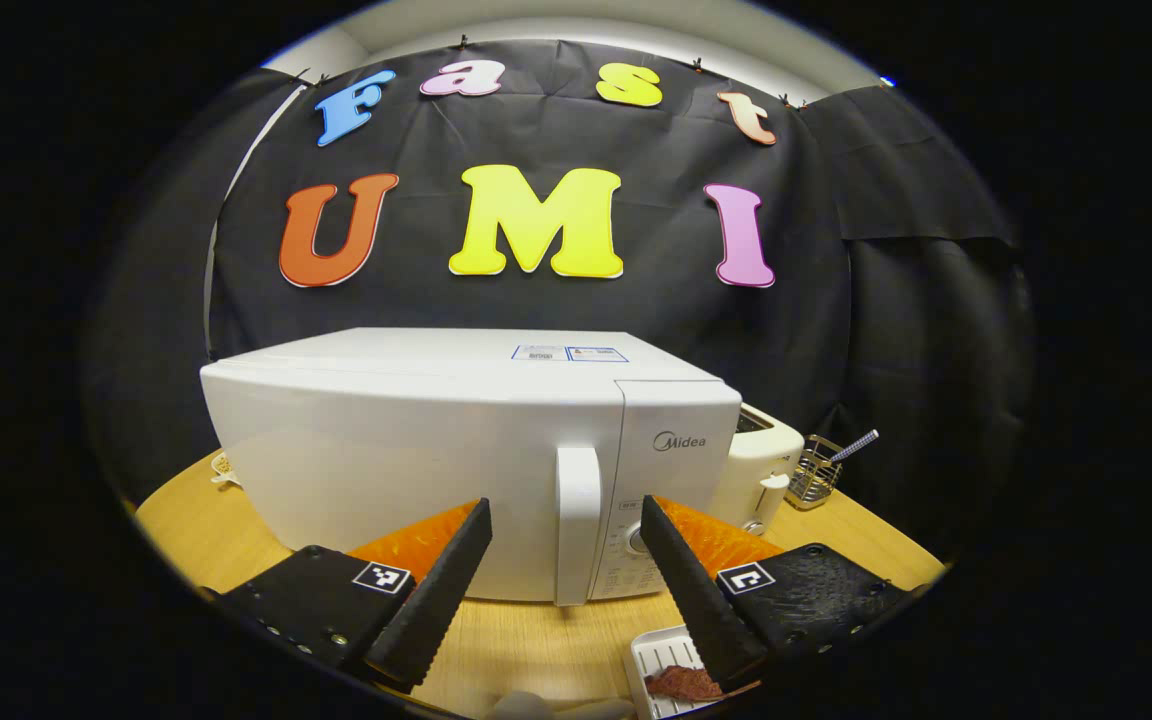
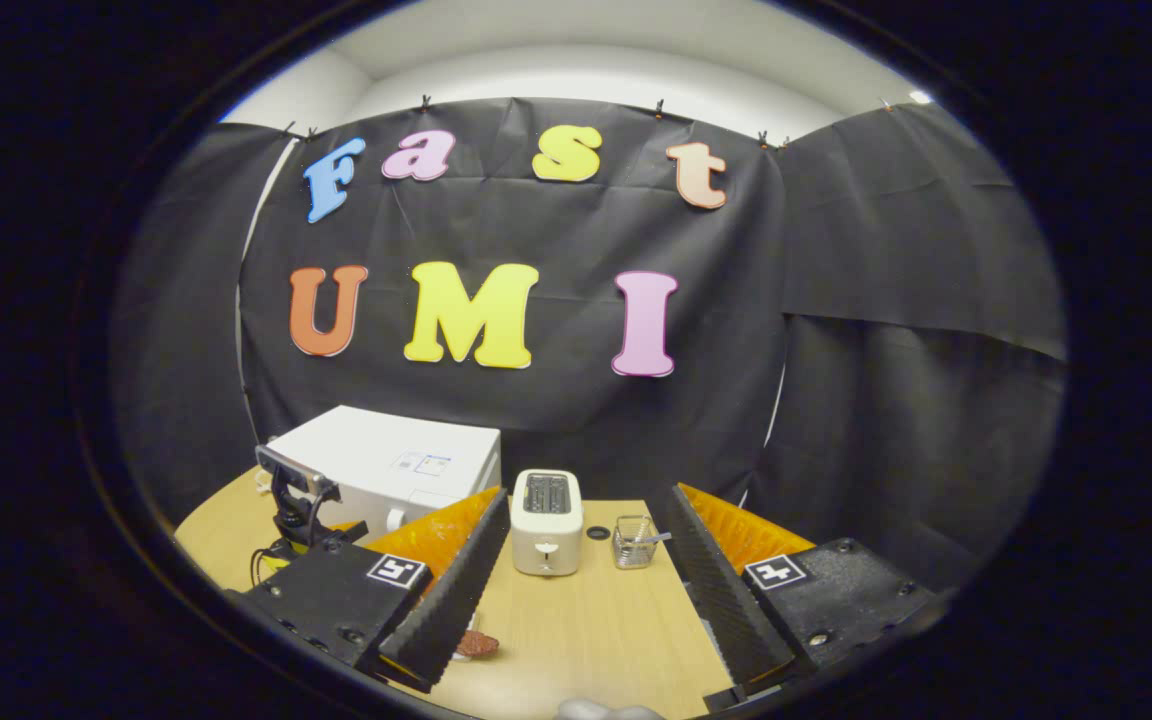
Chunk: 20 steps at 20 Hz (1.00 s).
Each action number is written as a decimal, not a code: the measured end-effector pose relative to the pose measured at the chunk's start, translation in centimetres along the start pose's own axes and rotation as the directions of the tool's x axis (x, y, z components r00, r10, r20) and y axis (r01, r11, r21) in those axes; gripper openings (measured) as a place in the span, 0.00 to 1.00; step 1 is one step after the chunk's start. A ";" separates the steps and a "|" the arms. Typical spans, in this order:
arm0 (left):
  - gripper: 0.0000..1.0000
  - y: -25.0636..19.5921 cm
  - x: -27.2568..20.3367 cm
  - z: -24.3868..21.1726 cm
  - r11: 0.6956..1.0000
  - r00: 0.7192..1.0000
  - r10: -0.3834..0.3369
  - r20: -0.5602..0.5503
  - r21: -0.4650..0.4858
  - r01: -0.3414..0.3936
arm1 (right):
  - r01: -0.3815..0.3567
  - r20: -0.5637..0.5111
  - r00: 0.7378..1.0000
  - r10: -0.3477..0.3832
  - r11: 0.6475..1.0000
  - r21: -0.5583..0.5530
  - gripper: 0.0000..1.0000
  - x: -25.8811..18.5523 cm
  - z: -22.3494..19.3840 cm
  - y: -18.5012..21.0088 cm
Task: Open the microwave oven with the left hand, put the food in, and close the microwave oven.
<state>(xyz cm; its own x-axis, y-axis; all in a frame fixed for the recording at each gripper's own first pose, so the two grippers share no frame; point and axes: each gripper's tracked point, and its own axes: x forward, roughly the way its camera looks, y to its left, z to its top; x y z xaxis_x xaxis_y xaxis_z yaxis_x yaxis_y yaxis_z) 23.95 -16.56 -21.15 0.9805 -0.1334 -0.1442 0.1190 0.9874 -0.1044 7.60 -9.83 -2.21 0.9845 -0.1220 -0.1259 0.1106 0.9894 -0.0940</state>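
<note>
The white microwave (image 1: 416,450) stands on the wooden table with its door closed and its upright handle (image 1: 577,520) facing me. My left gripper (image 1: 564,508) is open, and the handle shows between its fingertips; whether they touch it I cannot tell. A white tray (image 1: 658,652) with a reddish-brown piece of food (image 1: 681,682) lies by the table's front edge, partly behind the right-hand finger. In the right gripper view my right gripper (image 2: 586,495) is open and holds nothing. The food (image 2: 479,644) peeks out beside its left finger. The microwave (image 2: 386,465) and the left gripper (image 2: 301,510) sit at the far left.
A white toaster (image 2: 546,520) stands right of the microwave, with a small wire basket (image 2: 633,542) holding a utensil beside it. Both also appear in the left gripper view, toaster (image 1: 761,465) and basket (image 1: 816,472). Bare wooden table (image 2: 586,620) lies in front of them.
</note>
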 end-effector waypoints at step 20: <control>0.14 0.1 1.6 -1.5 1.000 1.000 0.003 -0.026 0.019 -0.003 | -0.028 -0.033 0.999 0.027 0.999 -0.046 0.96 1.1 -1.1 -0.5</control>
<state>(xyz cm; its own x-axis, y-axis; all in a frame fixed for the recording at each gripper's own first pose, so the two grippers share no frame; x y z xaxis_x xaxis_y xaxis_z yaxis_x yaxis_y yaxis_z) 25.28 -16.80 -22.87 0.9766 -0.1323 -0.1698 0.1192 0.9892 -0.0853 8.46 -10.56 -3.42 0.9821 -0.0979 -0.1611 0.0763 0.9878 -0.1355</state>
